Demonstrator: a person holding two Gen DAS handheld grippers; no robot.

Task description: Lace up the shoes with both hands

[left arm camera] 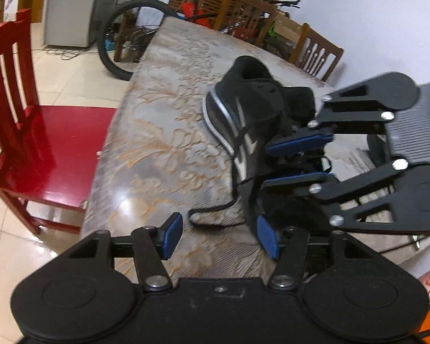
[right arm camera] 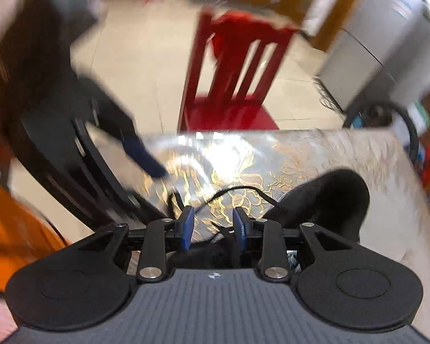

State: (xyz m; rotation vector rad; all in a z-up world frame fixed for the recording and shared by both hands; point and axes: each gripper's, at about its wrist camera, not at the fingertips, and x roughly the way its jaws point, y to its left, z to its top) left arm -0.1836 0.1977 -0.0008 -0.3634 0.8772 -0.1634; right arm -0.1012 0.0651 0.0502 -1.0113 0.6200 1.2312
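Note:
A black sneaker with white stripes (left arm camera: pixel 243 106) lies on its side on the patterned table (left arm camera: pixel 163 132). Its black lace (left arm camera: pixel 215 209) trails in a loop on the table in front of my left gripper (left arm camera: pixel 219 236), which is open and empty just before the shoe's toe. My right gripper (left arm camera: pixel 296 157) comes in from the right at the shoe's tongue area, jaws apart. In the blurred right wrist view my right gripper (right arm camera: pixel 213 228) is open over the shoe (right arm camera: pixel 329 200), with the lace (right arm camera: pixel 240 190) running ahead of the pads. My left gripper (right arm camera: pixel 146 154) shows at left there.
A red wooden chair (left arm camera: pixel 28 132) stands at the table's left edge, and it also shows in the right wrist view (right arm camera: pixel 232 86). A bicycle (left arm camera: pixel 128 37), a grey fridge (left arm camera: pixel 71 5) and brown wooden chairs (left arm camera: pixel 315 51) stand beyond the table's far end.

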